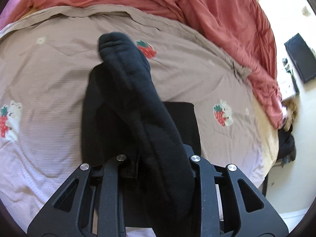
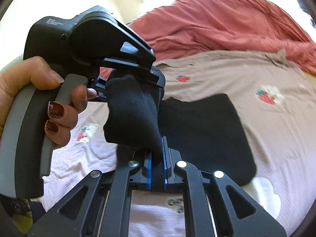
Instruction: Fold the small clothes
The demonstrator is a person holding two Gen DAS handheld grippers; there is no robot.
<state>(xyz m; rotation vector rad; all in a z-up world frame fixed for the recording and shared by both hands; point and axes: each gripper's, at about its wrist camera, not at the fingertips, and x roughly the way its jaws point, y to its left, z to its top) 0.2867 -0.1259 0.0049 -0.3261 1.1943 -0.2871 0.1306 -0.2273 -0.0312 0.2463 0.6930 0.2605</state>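
Observation:
A black garment [image 1: 126,75] lies partly flat on the bed cover [image 1: 49,79], with one edge lifted into a thick folded ridge. That ridge runs back into my left gripper [image 1: 158,158], whose fingertips are buried under the cloth. In the right wrist view my right gripper [image 2: 157,158] has its blue pads [image 2: 149,164] shut on a bunched corner of the garment [image 2: 130,110]. A hand [image 2: 59,114] holds the left gripper [image 2: 156,81] just ahead, clamped on the same bunch. The rest of the garment [image 2: 207,134] stays flat on the cover.
The cover is beige-pink with strawberry and bear prints [image 1: 222,114]. A crumpled red blanket [image 1: 197,4] lies along the far side of the bed. Past the bed's right edge is pale floor with a black flat object [image 1: 300,57] and dark clutter [image 1: 286,144].

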